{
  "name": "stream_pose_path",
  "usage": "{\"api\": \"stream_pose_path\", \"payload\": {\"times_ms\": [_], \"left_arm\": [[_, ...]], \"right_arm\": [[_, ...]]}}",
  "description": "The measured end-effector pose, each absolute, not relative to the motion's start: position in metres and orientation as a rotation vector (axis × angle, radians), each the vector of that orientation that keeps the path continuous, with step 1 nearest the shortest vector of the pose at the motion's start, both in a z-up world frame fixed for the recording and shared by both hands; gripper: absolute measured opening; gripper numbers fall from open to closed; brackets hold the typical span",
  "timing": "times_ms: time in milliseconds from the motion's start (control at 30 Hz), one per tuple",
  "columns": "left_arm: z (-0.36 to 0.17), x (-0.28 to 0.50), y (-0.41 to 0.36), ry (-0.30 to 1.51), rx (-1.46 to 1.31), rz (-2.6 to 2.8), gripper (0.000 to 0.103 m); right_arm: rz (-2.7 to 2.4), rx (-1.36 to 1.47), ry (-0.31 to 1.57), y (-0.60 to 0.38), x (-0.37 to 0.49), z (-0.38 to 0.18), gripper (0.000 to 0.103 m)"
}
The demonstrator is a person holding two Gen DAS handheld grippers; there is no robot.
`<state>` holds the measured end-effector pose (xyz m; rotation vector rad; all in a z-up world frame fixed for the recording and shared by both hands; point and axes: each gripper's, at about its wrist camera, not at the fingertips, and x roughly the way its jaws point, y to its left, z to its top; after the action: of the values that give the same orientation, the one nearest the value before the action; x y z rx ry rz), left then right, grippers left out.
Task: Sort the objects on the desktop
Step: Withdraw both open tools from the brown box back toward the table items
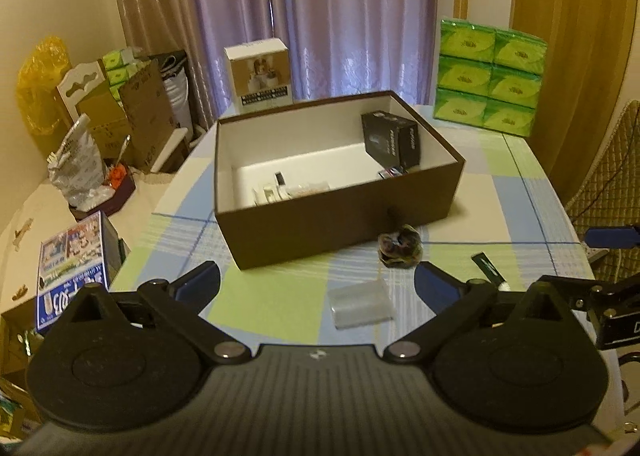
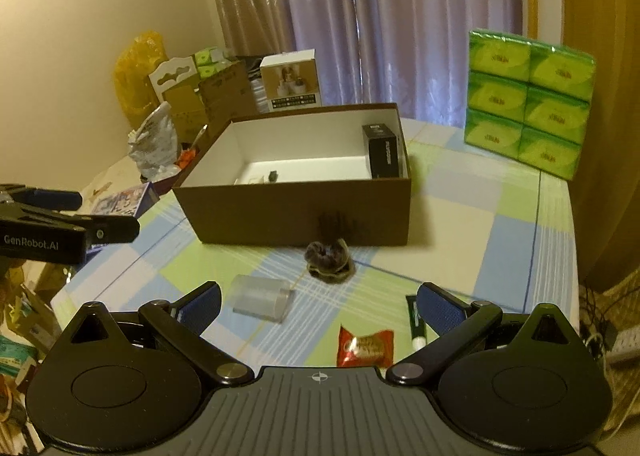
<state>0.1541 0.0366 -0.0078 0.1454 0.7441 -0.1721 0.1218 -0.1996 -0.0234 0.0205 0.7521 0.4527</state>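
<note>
A brown box (image 1: 320,228) (image 2: 288,212) with a white inside stands open on the checked table. It holds a black carton (image 1: 394,140) (image 2: 382,150) and some small items. In front of it lie a dark scrunchie (image 1: 400,246) (image 2: 330,258), a clear plastic case (image 1: 360,302) (image 2: 262,298), a dark green tube (image 1: 488,270) (image 2: 416,322) and a red snack packet (image 2: 366,346). My left gripper (image 1: 318,282) is open above the clear case. My right gripper (image 2: 320,302) is open over the packet, with nothing between its fingers.
A stack of green tissue packs (image 1: 490,76) (image 2: 528,104) stands at the back right of the table. A white product box (image 1: 260,74) (image 2: 290,80) is behind the brown box. Cartons and bags (image 1: 120,116) crowd the left side beyond the table edge.
</note>
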Motion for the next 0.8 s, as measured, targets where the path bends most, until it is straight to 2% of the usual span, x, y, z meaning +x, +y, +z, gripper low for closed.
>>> {"api": "stream_pose_path", "payload": {"times_ms": [533,800], "left_arm": [[-0.029,0.125,0.023,0.816,0.157,-0.16,0.102],[-0.039,0.124,0.017,0.85,0.17,-0.155,0.102]], "right_arm": [[0.422,-0.085,0.744,-0.2,0.094,-0.031,0.101],[0.417,-0.043,0.793,-0.212,0.091,-0.046,0.101]]}}
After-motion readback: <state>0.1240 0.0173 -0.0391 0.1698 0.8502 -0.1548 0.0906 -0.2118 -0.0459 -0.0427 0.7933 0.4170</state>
